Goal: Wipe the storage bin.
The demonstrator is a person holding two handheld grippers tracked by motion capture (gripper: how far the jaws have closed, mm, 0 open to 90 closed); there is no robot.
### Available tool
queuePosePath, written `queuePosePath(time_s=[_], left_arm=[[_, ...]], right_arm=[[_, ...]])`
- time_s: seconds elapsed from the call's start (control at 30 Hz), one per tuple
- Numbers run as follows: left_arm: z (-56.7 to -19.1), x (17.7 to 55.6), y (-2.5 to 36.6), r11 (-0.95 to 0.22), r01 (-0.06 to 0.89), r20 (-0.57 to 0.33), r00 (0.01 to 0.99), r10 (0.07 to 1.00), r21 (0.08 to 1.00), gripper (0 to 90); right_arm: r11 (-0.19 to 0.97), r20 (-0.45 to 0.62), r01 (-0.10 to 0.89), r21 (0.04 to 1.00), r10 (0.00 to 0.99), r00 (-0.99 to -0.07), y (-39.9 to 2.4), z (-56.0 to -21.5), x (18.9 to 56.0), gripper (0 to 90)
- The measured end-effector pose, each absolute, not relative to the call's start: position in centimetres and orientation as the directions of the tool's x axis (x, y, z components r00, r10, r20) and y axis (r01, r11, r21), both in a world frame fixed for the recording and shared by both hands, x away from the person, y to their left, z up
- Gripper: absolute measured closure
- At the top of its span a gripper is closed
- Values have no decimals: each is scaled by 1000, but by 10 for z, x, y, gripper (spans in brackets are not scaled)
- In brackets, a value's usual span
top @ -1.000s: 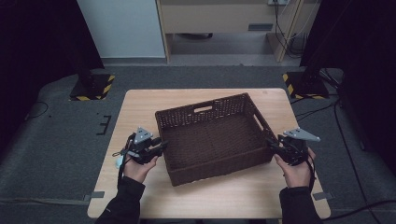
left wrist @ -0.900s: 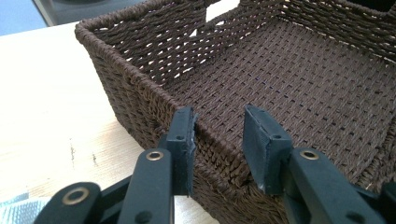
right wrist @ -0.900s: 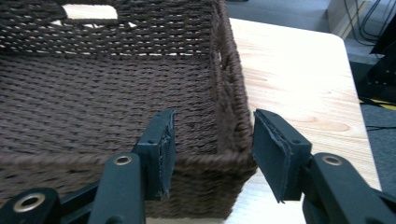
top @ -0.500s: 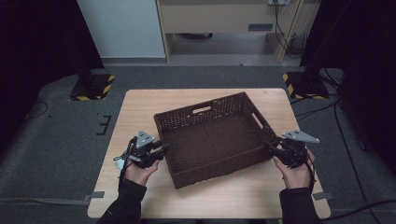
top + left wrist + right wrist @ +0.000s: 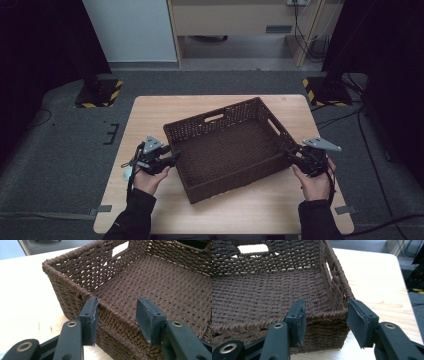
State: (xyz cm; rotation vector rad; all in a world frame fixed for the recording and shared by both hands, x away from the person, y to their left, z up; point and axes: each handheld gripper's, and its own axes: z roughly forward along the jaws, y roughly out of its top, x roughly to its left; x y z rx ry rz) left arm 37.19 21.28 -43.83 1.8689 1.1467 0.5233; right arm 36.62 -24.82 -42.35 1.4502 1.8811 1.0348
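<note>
Basket — far side cropped.

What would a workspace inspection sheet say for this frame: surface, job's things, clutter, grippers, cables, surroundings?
Surface: light wooden table, no damage seen.
Job's things: empty brown woven basket, turned at an angle on the table.
Clutter: nothing seen.
Grippers: left gripper straddles the basket's left wall, jaws just opened wider, one pad near the outer face, the other clear. Right gripper straddles the near right corner, jaws open, slight gaps at both pads.
Cables: the left gripper's cable hangs by the wrist; more cables trail on the floor behind.
Surroundings: grey carpet, striped stand bases, cabinet at the back.
</note>
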Motion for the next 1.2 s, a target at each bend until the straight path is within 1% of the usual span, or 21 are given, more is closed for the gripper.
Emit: queuePosePath(time_s=[0.1, 0.23, 0.3, 0.43, 0.5, 0.6, 0.67, 0.73, 0.77, 0.83, 0.9, 1.0, 1.13, 1.2], left_arm=[[-438, 367, 211, -210, 507, -80, 490, 868, 836, 552], [-436, 361, 207, -244, 491, -40, 498, 866, 836, 547], [-433, 362, 208, -244, 480, -41, 508, 860, 843, 557], [-427, 366, 215, -211, 466, -48, 485, 873, 859, 495], [-426, 370, 220, -190, 472, -63, 470, 881, 861, 487], [-432, 376, 224, -194, 490, -63, 459, 886, 850, 484], [-436, 378, 225, -187, 499, -84, 471, 878, 847, 484], [-436, 377, 224, -201, 491, -70, 479, 875, 848, 493], [-435, 376, 222, -216, 495, -64, 489, 870, 842, 498], [-436, 374, 217, -240, 490, -48, 504, 862, 838, 521], [-436, 371, 213, -266, 480, -9, 497, 868, 836, 508], [-435, 369, 211, -271, 486, -8, 496, 868, 831, 498], [-433, 369, 211, -271, 487, -17, 507, 862, 830, 495], [-430, 369, 213, -258, 482, -20, 500, 866, 837, 508]], right_arm=[[117, 49, 532, 839, 957, -287, -243, -422, 364, 422], [131, 32, 536, 834, 958, -284, -232, -426, 365, 409], [125, 38, 539, 833, 959, -281, -233, -426, 366, 414], [78, 96, 550, 832, 955, -281, -237, -429, 370, 426], [89, 79, 542, 836, 957, -278, -236, -430, 372, 429], [110, 44, 533, 839, 962, -268, -234, -431, 375, 430], [119, 27, 526, 842, 965, -263, -232, -431, 377, 430], [126, 20, 525, 842, 965, -263, -231, -430, 377, 426], [130, 17, 518, 845, 963, -269, -231, -430, 376, 407], [126, 26, 511, 850, 960, -280, -229, -427, 373, 378], [134, 20, 509, 850, 958, -286, -227, -426, 371, 361], [142, 16, 518, 844, 957, -288, -221, -429, 370, 339], [124, 32, 521, 845, 959, -280, -218, -433, 372, 335], [120, 36, 524, 843, 960, -277, -220, -434, 374, 341]])
